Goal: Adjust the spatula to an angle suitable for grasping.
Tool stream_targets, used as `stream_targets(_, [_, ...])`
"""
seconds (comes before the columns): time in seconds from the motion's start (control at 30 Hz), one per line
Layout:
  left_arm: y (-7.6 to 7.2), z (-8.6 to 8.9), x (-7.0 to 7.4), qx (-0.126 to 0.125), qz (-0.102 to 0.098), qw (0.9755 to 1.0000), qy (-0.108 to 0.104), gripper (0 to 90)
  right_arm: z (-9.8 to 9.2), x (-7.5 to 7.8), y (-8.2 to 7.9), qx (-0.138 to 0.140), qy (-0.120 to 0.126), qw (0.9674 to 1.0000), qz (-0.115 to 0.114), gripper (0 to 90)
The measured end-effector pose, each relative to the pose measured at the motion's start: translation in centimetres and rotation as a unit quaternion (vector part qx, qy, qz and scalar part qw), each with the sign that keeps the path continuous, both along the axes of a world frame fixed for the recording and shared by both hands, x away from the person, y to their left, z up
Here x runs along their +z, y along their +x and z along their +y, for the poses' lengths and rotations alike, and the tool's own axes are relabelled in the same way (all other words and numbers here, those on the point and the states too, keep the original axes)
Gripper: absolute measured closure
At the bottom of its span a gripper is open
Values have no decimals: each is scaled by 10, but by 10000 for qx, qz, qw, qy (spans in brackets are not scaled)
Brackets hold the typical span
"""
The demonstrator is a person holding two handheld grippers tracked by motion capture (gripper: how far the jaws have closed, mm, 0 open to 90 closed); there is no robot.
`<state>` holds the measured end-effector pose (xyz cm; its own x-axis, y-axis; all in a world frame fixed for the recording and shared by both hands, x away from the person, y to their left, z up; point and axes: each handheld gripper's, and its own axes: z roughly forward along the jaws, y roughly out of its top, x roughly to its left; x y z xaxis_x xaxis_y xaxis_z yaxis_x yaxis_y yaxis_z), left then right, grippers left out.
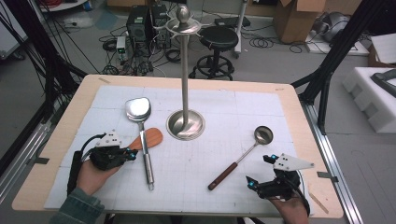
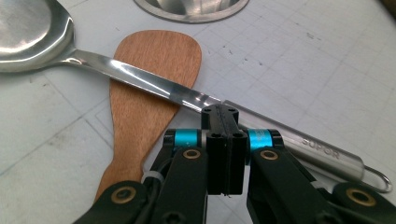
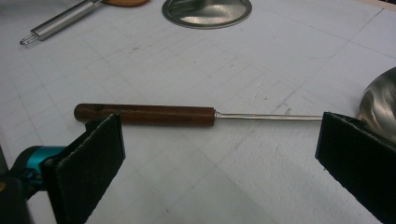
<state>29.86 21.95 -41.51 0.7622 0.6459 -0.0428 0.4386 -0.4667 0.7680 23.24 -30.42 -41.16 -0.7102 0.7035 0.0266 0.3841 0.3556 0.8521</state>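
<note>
Wooden spatula (image 2: 144, 93), flat and reddish-brown, lay left of centre in the high view, its blade pinned under the shiny steel turner (image 1: 142, 128) crossing it. The left gripper (image 2: 226, 116) hovered just above the spatula's handle, its jaws pressed together on nothing. To lift it cleanly, those jaws would likely need to reopen and straddle the handle clear of the turner. At lower right, the right gripper (image 1: 260, 173) stood wide apart near the wooden-handled steel ladle (image 3: 187, 115).
</note>
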Motion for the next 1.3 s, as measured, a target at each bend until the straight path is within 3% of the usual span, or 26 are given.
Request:
stream_targets(0.17, [8,-6,-2,18,118,9999,110,896,2,1,1,45,-7,10000,-19,6])
stream_targets(0.5, [11,-16,-8,-163,120,9988,440,896,4,1,2,68,8,10000,-18,6])
stream_targets(0.63, [14,-16,-9,-160,184,9992,323,896,4,1,2,80,17,10000,-2,6])
stream_targets(1.3, [18,-17,-15,-227,273,9986,402,896,5,1,2,119,41,9999,37,6])
